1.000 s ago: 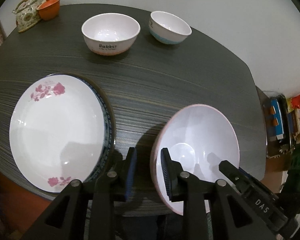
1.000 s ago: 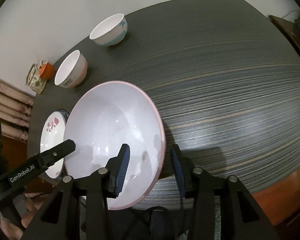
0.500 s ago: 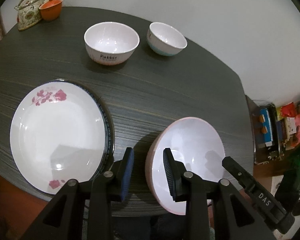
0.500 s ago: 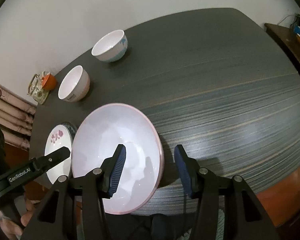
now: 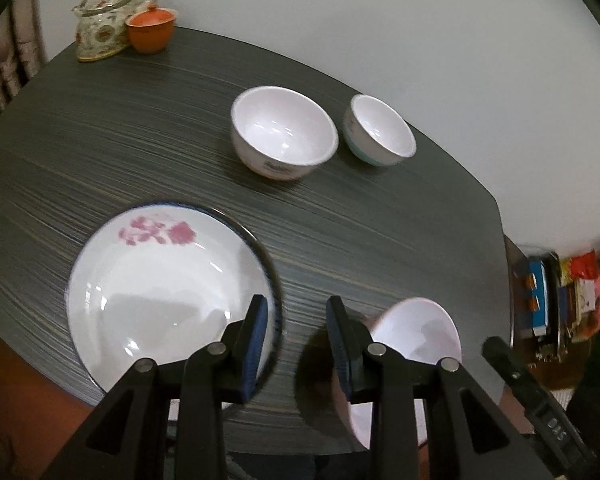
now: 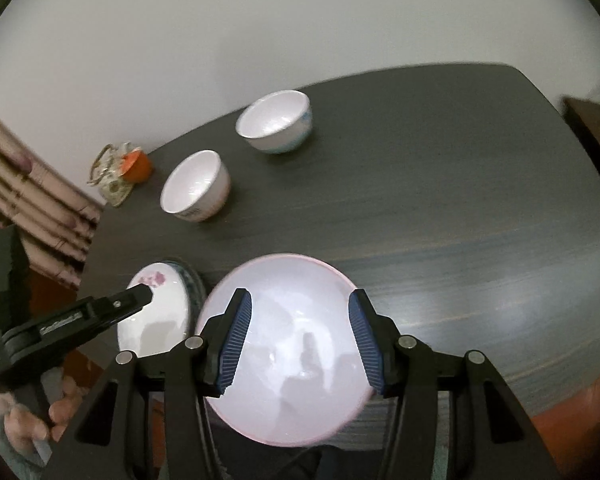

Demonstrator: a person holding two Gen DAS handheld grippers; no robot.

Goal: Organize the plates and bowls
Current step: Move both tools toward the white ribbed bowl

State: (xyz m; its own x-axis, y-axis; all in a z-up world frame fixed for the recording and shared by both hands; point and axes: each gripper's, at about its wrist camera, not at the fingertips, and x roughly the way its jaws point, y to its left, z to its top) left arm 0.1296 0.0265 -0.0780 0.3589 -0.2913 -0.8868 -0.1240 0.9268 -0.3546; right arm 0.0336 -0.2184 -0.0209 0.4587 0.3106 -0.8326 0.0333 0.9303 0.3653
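Note:
A large pink-rimmed white bowl (image 6: 292, 344) rests near the table's front edge; it also shows in the left wrist view (image 5: 416, 336). My right gripper (image 6: 300, 344) is open above it, fingers well apart, holding nothing. My left gripper (image 5: 296, 340) is open and empty, between the bowl and a stack of plates (image 5: 160, 300), the top one white with pink flowers. The stack shows in the right wrist view too (image 6: 160, 316). Two smaller white bowls stand farther back: one lettered (image 5: 284, 132), one with blue trim (image 5: 380, 130).
The table (image 5: 100, 152) is dark, striped and rounded. A floral teapot (image 5: 100, 20) and an orange lidded cup (image 5: 150, 30) stand at its far left corner. A cluttered shelf (image 5: 560, 300) is off the right edge. A white wall is behind.
Both grippers opened and drew back from the large bowl's rim; the bowl, earlier tilted between them, now sits on the table. Both cameras rose and pulled back.

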